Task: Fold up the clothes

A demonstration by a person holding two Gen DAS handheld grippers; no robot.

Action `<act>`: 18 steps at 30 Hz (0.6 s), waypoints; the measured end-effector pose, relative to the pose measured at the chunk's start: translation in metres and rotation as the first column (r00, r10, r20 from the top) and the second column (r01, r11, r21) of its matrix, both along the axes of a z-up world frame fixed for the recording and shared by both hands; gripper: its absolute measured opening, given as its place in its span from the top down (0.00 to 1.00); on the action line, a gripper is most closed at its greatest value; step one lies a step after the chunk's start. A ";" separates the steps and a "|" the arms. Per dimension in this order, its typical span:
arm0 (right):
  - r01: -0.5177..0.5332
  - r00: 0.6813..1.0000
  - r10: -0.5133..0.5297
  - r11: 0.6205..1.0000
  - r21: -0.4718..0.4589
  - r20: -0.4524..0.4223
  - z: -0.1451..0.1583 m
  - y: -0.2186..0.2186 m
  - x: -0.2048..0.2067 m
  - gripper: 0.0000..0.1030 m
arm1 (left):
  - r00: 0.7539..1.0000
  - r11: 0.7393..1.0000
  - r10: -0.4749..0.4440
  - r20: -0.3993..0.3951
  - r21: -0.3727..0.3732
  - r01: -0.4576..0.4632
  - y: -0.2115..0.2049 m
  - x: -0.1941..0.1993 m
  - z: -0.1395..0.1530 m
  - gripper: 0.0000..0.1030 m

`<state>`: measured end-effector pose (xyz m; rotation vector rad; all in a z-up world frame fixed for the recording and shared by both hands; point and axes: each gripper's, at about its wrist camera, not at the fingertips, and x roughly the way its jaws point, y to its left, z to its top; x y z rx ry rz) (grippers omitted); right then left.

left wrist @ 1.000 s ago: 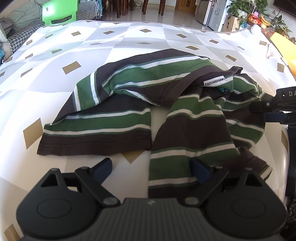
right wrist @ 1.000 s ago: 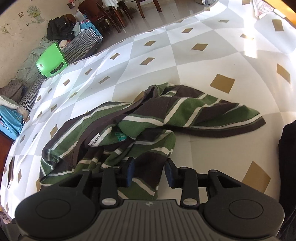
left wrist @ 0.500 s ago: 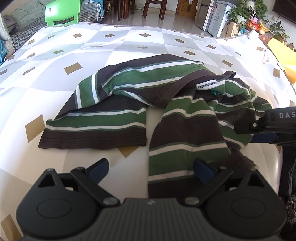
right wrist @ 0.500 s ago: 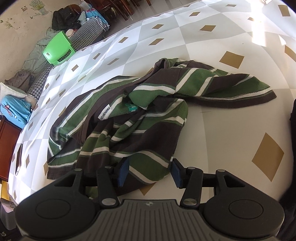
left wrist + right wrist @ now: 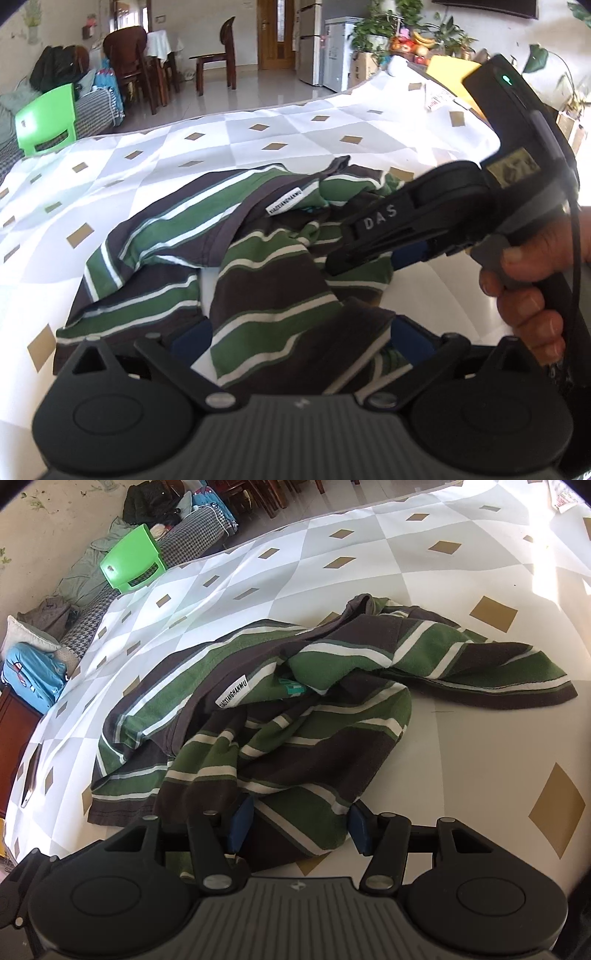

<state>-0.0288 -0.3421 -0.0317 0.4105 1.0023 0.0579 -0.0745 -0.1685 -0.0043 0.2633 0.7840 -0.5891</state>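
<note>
Presently, left gripper [image 5: 301, 338]: jaws spread to their widest, having just been opening, a fold of the striped shirt [image 5: 258, 280] lying loose between the blue pads, unpinched. Right gripper [image 5: 299, 821]: jaws part-spread, also just opening, straddling the shirt's near hem; the cloth lies slack between the pads, which do not press it. In the left view the right gripper's black body reaches in from the right, a hand [image 5: 532, 291] round its handle. Striped shirt: brown, green and white, rumpled, neck label [image 5: 232, 693] showing, one sleeve flung toward the right edge of the table [image 5: 480, 746]; it occupies the near middle of the diamond-patterned cloth. Beyond the far-left edge: green plastic chair [image 5: 133, 559].
</note>
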 end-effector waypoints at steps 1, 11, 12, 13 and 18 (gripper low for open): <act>-0.001 1.000 0.001 1.000 -0.001 0.000 0.000 0.000 0.000 0.48 | 1.000 1.000 -0.015 0.005 0.013 0.015 -0.003 -0.002 -0.002 0.00; -0.034 0.999 0.034 0.999 -0.029 0.005 -0.001 0.003 0.001 0.46 | 1.000 0.996 0.023 -0.013 0.084 -0.022 -0.003 0.006 -0.021 0.13; -0.033 0.999 0.033 0.999 -0.027 0.006 -0.001 0.003 0.001 0.46 | 0.999 0.996 0.031 -0.020 0.082 -0.029 -0.002 0.008 -0.022 0.16; -0.030 1.000 0.030 0.999 -0.027 0.008 -0.001 0.003 0.001 0.46 | 0.999 0.996 0.034 -0.026 0.079 -0.032 -0.001 0.009 -0.023 0.18; -0.015 0.999 0.020 0.990 -0.141 0.038 0.000 0.008 0.000 0.92 | 0.998 0.995 0.061 -0.009 0.077 -0.061 0.001 0.010 -0.023 0.37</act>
